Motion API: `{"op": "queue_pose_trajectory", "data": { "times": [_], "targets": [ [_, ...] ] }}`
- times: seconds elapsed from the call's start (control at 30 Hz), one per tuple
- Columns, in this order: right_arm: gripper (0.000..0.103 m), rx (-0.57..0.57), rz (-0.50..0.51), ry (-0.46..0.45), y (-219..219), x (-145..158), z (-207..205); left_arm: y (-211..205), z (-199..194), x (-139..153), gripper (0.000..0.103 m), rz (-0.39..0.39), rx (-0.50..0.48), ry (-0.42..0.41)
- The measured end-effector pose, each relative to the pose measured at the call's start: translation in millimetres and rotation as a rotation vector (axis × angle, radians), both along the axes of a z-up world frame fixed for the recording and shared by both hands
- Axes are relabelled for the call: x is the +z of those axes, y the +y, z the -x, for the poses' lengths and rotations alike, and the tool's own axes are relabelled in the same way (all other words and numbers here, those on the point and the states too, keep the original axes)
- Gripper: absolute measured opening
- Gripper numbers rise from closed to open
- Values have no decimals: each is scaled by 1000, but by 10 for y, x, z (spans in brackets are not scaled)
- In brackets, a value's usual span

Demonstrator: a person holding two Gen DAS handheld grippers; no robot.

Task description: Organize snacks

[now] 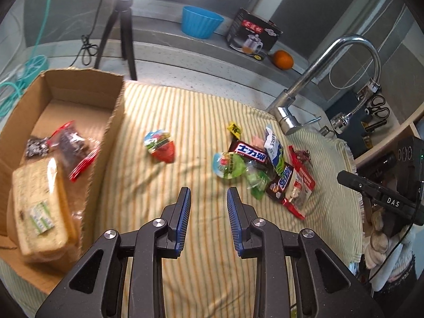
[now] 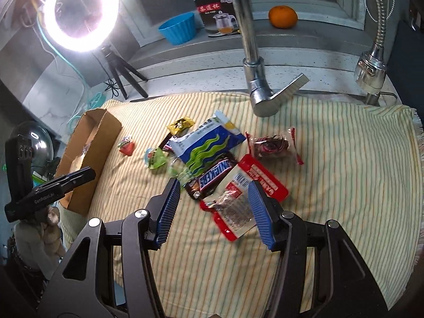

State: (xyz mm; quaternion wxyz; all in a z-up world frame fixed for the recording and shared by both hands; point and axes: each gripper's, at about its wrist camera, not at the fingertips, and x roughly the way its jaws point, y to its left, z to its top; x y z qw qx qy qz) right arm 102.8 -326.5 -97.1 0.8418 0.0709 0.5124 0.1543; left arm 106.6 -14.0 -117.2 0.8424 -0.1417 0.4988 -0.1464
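Loose snacks lie on the striped cloth (image 1: 198,265): a strawberry-shaped jelly (image 1: 160,145), a green jelly (image 1: 228,168), chocolate bars, a blue-white pack (image 2: 206,145) and a yellow candy (image 2: 180,124). At the left, the cardboard box (image 1: 116,122) holds a bread pack (image 1: 39,206) and a zip bag (image 1: 74,148). My left gripper (image 1: 209,192) hovers over bare cloth beside the box, jaws a little apart and empty. Over the pile, my right gripper (image 2: 214,185) is open, with the Snickers bar (image 2: 212,177) and a red pack (image 2: 238,206) lying below between its fingers, unpressed.
A chrome faucet (image 2: 251,61) rises at the cloth's far edge, right of the pile. On the ledge behind stand a blue bowl (image 1: 200,22), a tea box (image 1: 251,35) and an orange (image 1: 283,58). A ring light (image 2: 79,10) on a tripod (image 1: 124,26) stands behind the box.
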Motion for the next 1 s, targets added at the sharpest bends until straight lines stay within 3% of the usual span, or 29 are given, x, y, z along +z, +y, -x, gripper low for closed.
{"op": "queue_pose_trajectory", "data": {
  "times": [0.43, 0.6, 1.0],
  "targets": [
    [54, 98, 50, 9, 362, -95, -749, -297, -487, -109, 27, -51, -73, 3],
    [39, 131, 50, 66, 593, -281, -1072, -411, -780, -156, 27, -62, -81, 7],
    [38, 125, 189, 171, 704, -736, -1426, -964, -1298, -503, 27, -139, -247, 67]
  ]
}}
